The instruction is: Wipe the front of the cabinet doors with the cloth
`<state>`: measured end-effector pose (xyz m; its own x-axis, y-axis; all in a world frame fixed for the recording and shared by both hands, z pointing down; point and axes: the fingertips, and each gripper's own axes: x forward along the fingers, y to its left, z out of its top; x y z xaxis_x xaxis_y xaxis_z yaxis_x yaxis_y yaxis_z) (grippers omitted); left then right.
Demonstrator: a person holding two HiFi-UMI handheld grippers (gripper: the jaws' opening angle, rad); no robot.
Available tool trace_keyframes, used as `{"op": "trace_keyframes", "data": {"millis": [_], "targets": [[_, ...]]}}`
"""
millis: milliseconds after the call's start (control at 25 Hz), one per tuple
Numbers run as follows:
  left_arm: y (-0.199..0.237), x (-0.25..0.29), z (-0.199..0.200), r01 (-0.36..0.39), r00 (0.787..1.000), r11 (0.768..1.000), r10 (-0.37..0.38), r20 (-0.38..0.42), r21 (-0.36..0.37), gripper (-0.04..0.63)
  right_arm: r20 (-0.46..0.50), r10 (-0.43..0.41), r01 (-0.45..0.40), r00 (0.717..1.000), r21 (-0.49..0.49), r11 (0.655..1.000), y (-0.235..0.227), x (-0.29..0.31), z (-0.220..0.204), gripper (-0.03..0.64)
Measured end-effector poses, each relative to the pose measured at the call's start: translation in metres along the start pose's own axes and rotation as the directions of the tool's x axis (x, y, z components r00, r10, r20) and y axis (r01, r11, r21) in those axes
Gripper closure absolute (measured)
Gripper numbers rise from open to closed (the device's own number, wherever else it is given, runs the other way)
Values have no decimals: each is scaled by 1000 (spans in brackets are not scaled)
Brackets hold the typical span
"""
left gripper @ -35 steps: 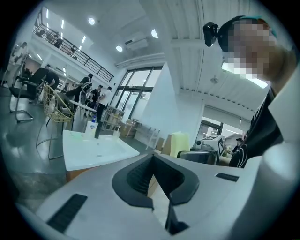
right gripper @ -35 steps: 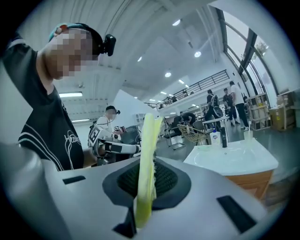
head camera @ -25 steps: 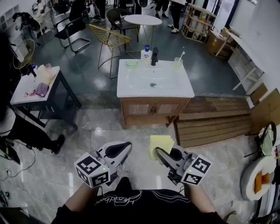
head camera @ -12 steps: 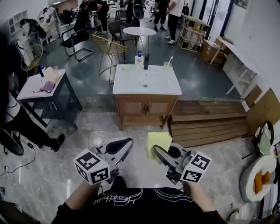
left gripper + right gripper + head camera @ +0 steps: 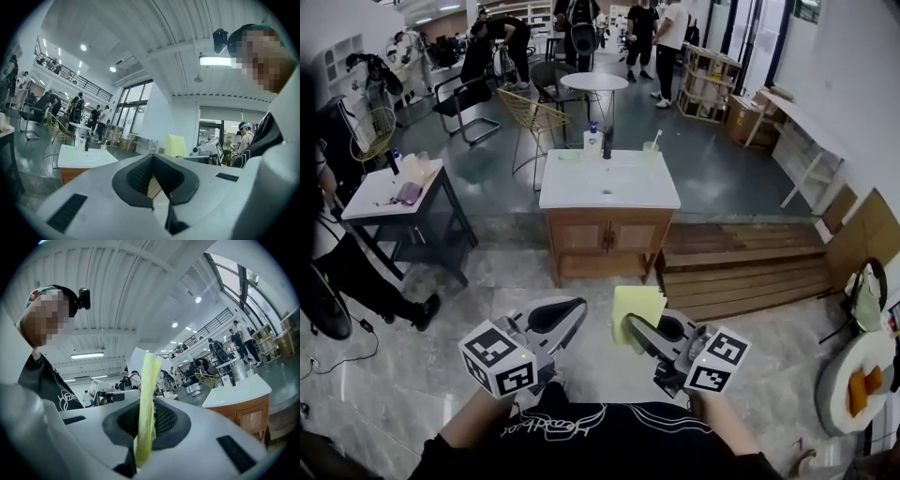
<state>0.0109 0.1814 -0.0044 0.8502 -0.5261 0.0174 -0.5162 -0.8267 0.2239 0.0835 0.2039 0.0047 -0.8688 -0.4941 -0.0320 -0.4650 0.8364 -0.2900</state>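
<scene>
A wooden cabinet with two doors (image 5: 605, 236) stands under a white sink top (image 5: 609, 180), a few steps ahead of me on the tiled floor. My right gripper (image 5: 630, 326) is shut on a yellow cloth (image 5: 637, 305), which stands up from its jaws, well short of the cabinet. In the right gripper view the cloth (image 5: 147, 394) rises edge-on between the pads, with the cabinet (image 5: 248, 416) at lower right. My left gripper (image 5: 572, 308) is held beside it, shut and empty. In the left gripper view, the left gripper (image 5: 152, 158) has its jaws meeting at the tip.
A black side table (image 5: 389, 187) with small items stands at the left, a person (image 5: 337, 267) beside it. Wooden decking (image 5: 750, 262) lies right of the cabinet. Bottles and a cup (image 5: 598, 139) sit at the back of the sink top. Chairs and a round table (image 5: 593, 82) stand beyond.
My head view has tilted up, so the cabinet sits higher and a little left in the picture. Both grippers keep their places; the cloth stays in the right one.
</scene>
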Motion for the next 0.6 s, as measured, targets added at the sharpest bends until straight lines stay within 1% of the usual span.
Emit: {"op": "trace_keyframes", "data": {"millis": [200,600], "targets": [[-10,2,-4,3,1000,1000,-3,0,3,589,3,3,-3,1000,-5,1000,3,-8,-1,575],[-24,18,-13,12,1000,1000,-12,-29,-6,589,9,-6,6,1000,4,1000,-1,-27,-1,575]]}}
